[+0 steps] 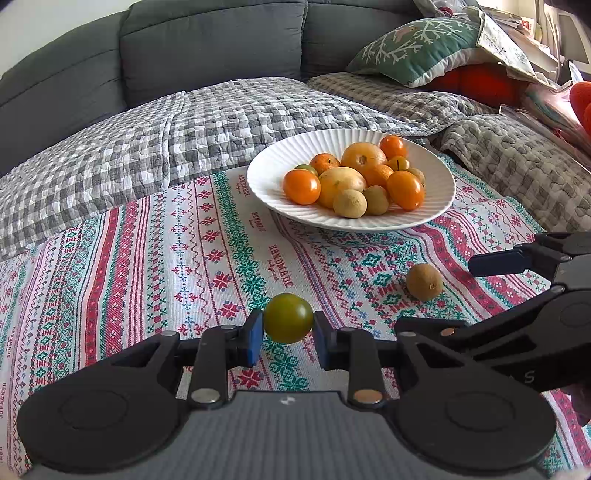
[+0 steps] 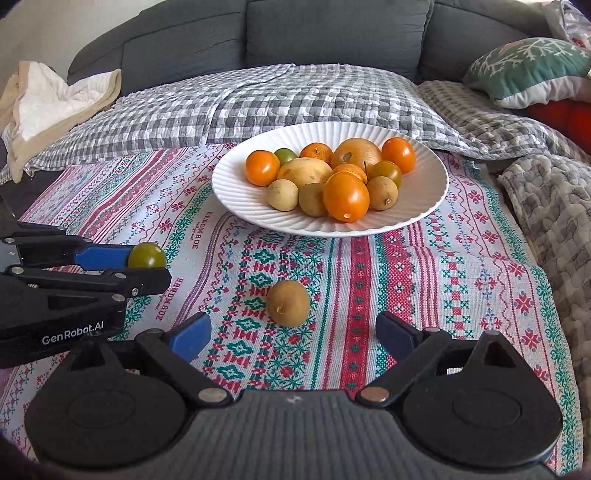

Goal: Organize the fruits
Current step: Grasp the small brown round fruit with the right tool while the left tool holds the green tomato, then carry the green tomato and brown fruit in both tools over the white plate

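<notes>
Nearest the plate's front side, left tongs clamp a green tomato between blue pads, lifted off the patterned cloth. Right tongs are spread wide, empty, lined up just short of a brown fruit lying loose on the cloth, in front of the plate. Further back, white plate already crowded: orange tomatoes, small brown fruits, bigger yellow ones heaped toward the middle. Behind the plate, checked quilt, then grey sofa.

Risks, my read: the tomato is round and smooth, held only at two points, so a tilt or jolt could pop it out. Dropping it onto the heap could make fruit roll off the rim. Brown fruit may roll away if one finger nudges it first. Both tongs converging on the plate could collide.
</notes>
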